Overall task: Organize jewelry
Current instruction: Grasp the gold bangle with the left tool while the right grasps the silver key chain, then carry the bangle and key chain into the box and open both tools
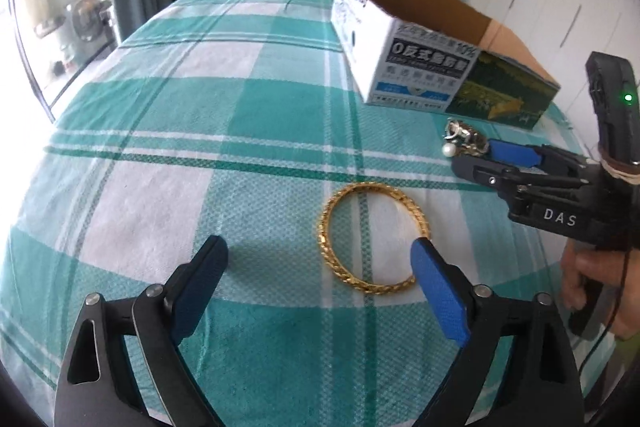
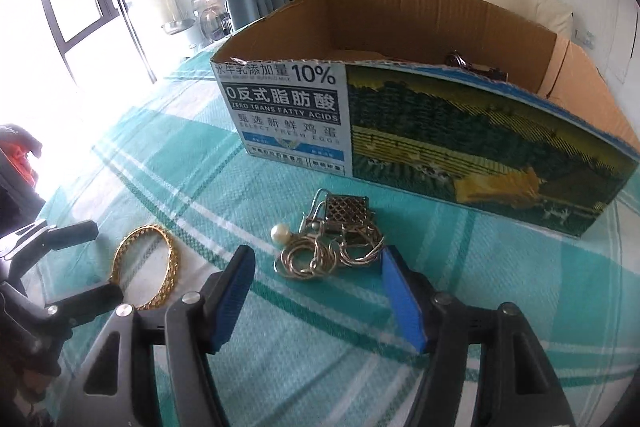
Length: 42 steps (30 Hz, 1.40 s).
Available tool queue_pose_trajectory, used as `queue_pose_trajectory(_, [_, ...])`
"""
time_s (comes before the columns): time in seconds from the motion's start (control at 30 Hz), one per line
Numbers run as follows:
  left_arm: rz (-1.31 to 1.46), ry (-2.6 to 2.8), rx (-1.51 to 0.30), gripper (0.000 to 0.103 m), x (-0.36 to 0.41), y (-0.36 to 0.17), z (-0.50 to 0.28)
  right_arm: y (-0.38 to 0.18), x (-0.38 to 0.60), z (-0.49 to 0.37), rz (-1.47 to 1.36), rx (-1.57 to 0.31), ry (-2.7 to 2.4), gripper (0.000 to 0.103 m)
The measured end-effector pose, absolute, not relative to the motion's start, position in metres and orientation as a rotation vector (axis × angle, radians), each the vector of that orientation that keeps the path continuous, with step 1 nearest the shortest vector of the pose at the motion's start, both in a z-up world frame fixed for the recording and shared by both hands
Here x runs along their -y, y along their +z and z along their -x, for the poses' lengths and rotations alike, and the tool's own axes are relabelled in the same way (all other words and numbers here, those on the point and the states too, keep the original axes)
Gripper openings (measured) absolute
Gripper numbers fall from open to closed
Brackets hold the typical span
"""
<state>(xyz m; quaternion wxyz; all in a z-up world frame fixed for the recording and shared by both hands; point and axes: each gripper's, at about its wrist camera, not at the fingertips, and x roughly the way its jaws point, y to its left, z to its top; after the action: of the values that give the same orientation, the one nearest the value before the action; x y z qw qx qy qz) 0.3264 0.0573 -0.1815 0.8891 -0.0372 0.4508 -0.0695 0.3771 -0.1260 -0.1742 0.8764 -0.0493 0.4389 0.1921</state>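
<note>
A gold chain bangle lies flat on the teal checked cloth; it also shows in the right wrist view. My left gripper is open, its right fingertip at the bangle's right rim. A tangle of silver jewelry with a pearl lies in front of the open cardboard box. My right gripper is open, its fingertips on either side of the tangle's near edge. In the left wrist view the right gripper reaches the tangle from the right. A dark item lies inside the box.
The cardboard box stands at the far right of the cloth-covered surface. A pillow and headboard lie behind it. A curtain and windows are at the far left. A hand holds the right gripper.
</note>
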Motion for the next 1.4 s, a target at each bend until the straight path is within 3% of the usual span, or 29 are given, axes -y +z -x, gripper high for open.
queue_pose_trajectory(0.03, [0.047,-0.117,-0.937,0.080,-0.054,-0.182,-0.329,-0.176,0.120,-0.377,0.135,-0.908,0.389,0.065])
queue_pose_trajectory(0.1, [-0.010,-0.081,-0.942,0.075,-0.048,-0.182,-0.331,-0.178,0.111,-0.375,0.204,-0.896,0.358,0.058])
queue_pose_trajectory(0.17, [-0.037,-0.087,-0.926,0.062,-0.041,-0.182,-0.329,-0.175,0.113,-0.372,0.188,-0.893,0.358,0.027])
queue_pose_trajectory(0.2, [-0.040,-0.093,-0.922,0.057,-0.041,-0.184,-0.329,-0.174,0.116,-0.371,0.185,-0.895,0.349,0.022])
queue_pose_trajectory(0.23, [-0.045,-0.103,-0.917,0.041,-0.039,-0.182,-0.327,-0.174,0.121,-0.370,0.166,-0.900,0.348,0.011])
queue_pose_trajectory(0.27, [-0.049,-0.117,-0.913,0.020,-0.037,-0.182,-0.325,-0.173,0.126,-0.369,0.141,-0.904,0.344,0.005])
queue_pose_trajectory(0.37, [-0.039,-0.137,-0.907,0.004,-0.034,-0.181,-0.321,-0.172,0.147,-0.360,0.052,-0.913,0.358,0.005])
queue_pose_trajectory(1.4, [0.061,-0.273,-0.860,0.003,-0.002,-0.109,-0.277,-0.072,0.267,-0.226,-0.202,-0.725,0.339,0.004])
